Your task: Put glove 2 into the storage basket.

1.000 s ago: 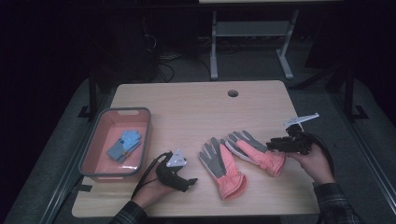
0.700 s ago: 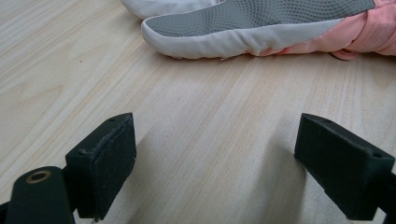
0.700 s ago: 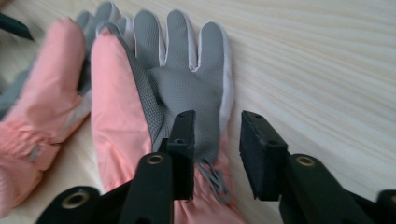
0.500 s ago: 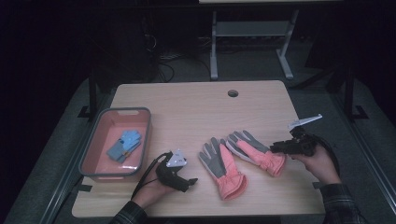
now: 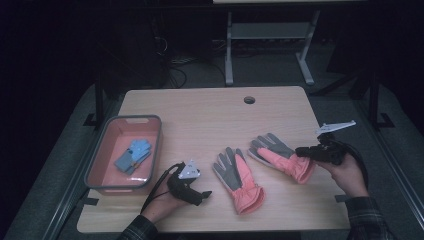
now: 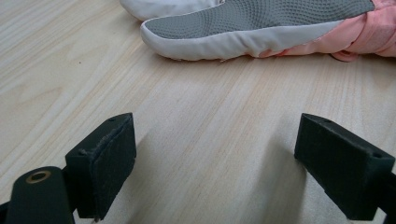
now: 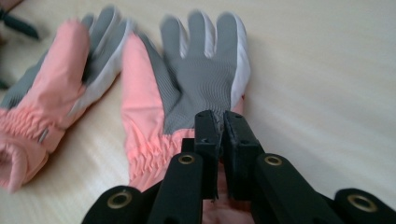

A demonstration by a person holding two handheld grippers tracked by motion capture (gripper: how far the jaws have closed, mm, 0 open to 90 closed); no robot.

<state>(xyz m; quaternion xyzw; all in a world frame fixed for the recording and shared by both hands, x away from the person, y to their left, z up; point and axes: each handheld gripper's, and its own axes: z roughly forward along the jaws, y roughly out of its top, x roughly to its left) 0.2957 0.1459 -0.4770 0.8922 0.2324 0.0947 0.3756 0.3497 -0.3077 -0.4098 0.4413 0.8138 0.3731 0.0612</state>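
- The right gripper (image 7: 220, 122) has just been closing; its jaws now pinch the cuff of the right-hand pink glove (image 5: 282, 158), near the tabletop's right edge.
- Compared with a second ago, the right hand (image 5: 346, 172) sits slightly back from the glove; the cuff looks gripped, so a lift, likely toward the pink bin (image 5: 150, 121), seems the next step.
- The left gripper (image 5: 191, 186) rests released by the front edge, nothing between its jaws, the other pink glove (image 5: 237, 177) just beside it.
- The bin at the left edge holds a small blue glove (image 5: 133, 154).
- Hard to tell: how much cuff fabric lies between the pads; the fingertips blur in the right gripper view.
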